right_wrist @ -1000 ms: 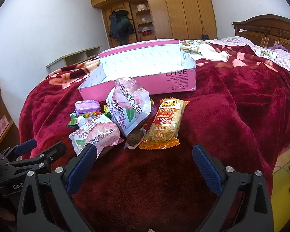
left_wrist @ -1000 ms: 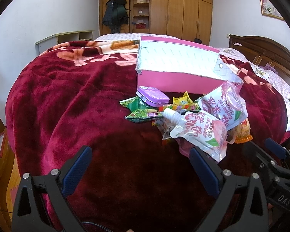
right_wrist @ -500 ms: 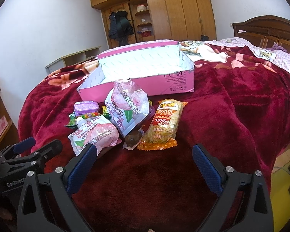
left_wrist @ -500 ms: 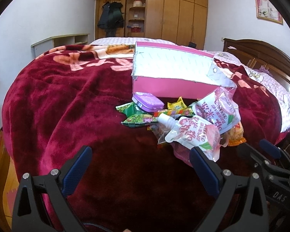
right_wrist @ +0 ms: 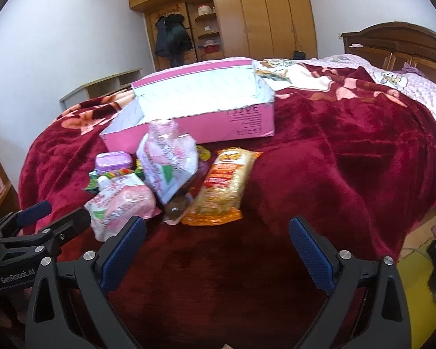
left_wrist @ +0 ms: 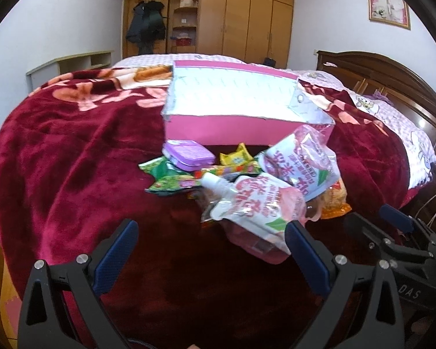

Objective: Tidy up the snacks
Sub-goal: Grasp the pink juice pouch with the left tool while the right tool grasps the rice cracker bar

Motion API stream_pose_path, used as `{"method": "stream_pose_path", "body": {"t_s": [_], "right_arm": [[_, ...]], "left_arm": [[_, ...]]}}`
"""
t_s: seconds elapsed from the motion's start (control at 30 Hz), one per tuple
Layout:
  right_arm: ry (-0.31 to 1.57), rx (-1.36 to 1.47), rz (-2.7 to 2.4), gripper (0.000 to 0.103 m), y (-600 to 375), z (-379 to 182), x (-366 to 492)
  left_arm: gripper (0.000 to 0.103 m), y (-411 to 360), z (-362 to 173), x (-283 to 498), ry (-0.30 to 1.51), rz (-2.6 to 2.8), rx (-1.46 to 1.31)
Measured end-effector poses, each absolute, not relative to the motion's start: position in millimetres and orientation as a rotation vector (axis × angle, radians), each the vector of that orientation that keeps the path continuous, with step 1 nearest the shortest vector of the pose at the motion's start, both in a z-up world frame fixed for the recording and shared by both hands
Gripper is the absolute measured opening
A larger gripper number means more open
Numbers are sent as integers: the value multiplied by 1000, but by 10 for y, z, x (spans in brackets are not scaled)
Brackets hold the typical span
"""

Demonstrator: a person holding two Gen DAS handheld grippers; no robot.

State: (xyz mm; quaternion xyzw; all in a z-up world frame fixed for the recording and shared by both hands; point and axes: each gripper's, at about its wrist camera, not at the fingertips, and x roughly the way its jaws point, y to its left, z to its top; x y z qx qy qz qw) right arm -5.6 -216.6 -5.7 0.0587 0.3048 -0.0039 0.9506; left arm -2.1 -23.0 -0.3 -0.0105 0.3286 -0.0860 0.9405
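A pile of snacks lies on the red blanket in front of an open pink box (left_wrist: 235, 122) (right_wrist: 206, 116). It holds two pink spout pouches (left_wrist: 258, 206) (left_wrist: 302, 163), a purple tin (left_wrist: 189, 155), green packets (left_wrist: 168, 177), a small yellow packet (left_wrist: 235, 157) and an orange noodle-snack bag (right_wrist: 223, 186). The pouches (right_wrist: 122, 203) (right_wrist: 168, 163) and tin (right_wrist: 113, 161) also show in the right wrist view. My left gripper (left_wrist: 210, 247) is open and empty, just short of the near pouch. My right gripper (right_wrist: 218, 244) is open and empty, short of the orange bag.
The red blanket (left_wrist: 72, 151) covers the bed; its edge drops off at the right (right_wrist: 415, 221). A wooden headboard (left_wrist: 392, 78) stands at the right, a wardrobe (left_wrist: 232, 17) at the back. Each gripper shows in the other's view (left_wrist: 398, 241) (right_wrist: 35, 232).
Both grippers have moved slightly forward toward the snack pile and tilted a little. Both stay open and empty. The snacks have not moved.
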Motion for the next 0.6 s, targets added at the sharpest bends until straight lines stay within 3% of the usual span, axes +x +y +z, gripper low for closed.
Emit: {"method": "stream_pose_path", "body": {"t_s": [0.6], "right_arm": [[633,169,10,101,-2426,-148,-34]], "left_arm": [[102,-695,-115,400,724,-164,-10]]}}
